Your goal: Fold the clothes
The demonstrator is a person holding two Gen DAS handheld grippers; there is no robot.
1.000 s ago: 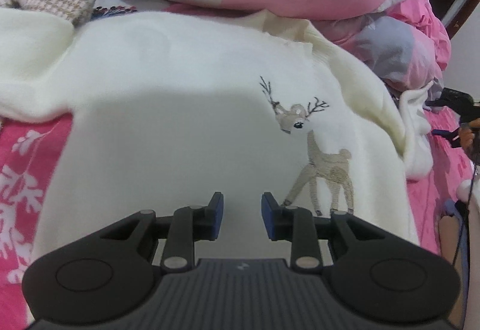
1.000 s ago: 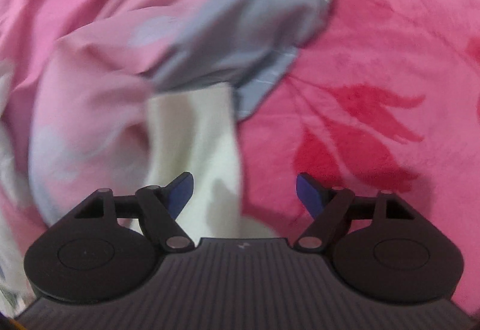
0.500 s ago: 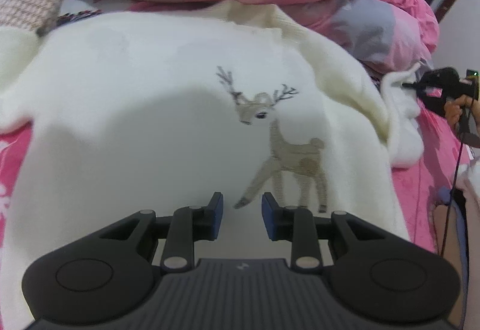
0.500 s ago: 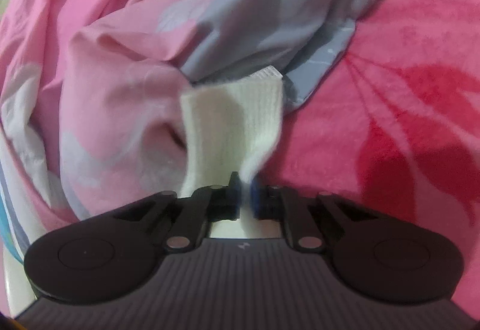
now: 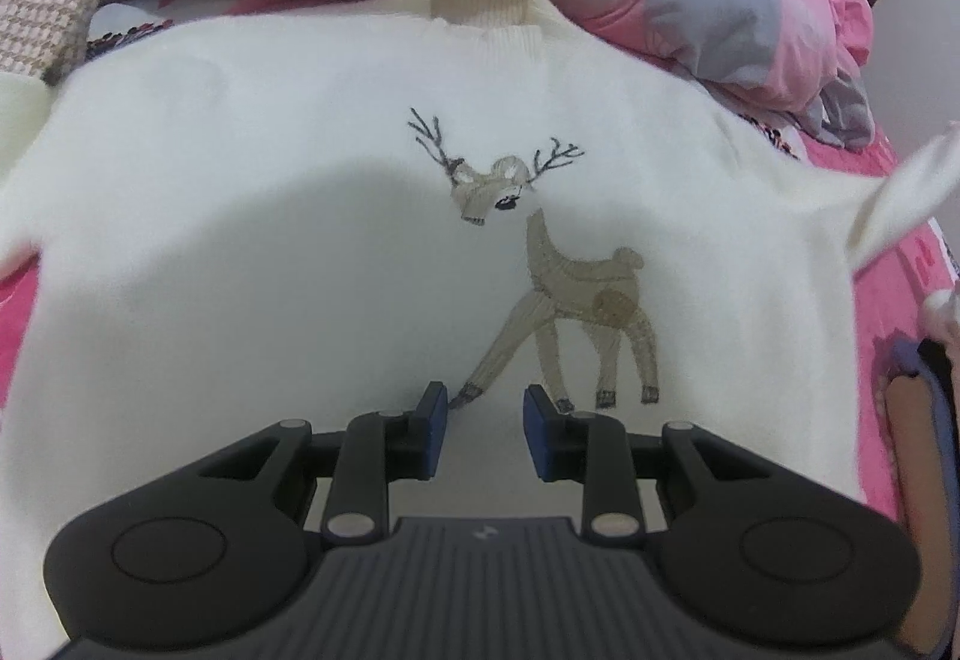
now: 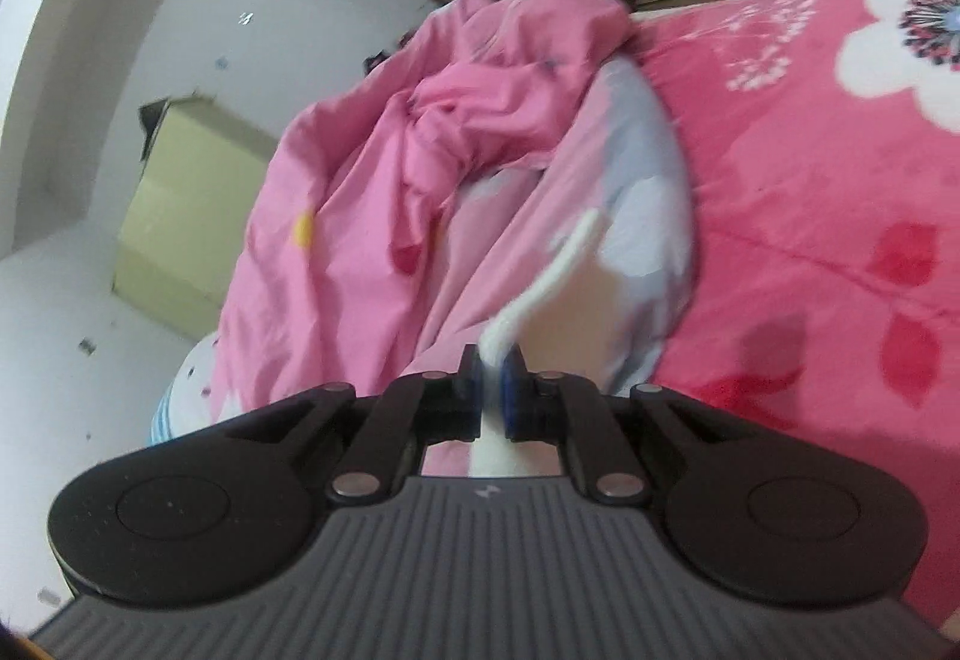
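Pinching ribbed cream sleeve [image 6: 555, 270], right gripper [image 6: 492, 384], fuzzy sweater [image 5: 240, 240]

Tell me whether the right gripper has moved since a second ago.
Yes. The right gripper, shut on the sweater's cuff, has swung up: earlier it faced down at the pink blanket; now the wall shows beyond the bed.

Pretty soft indoor light, nothing harsh and no glare. In the left wrist view the white sweater [image 5: 252, 216] is bright up top, with a big rounded grey shadow over its lower middle. Centre is sharp enough; the sleeve [image 5: 900, 192] at the right edge smears with motion blur. The right wrist view is blurrier all over, and fisheye warping bends the wall [image 6: 84, 60] and tilts the bed.
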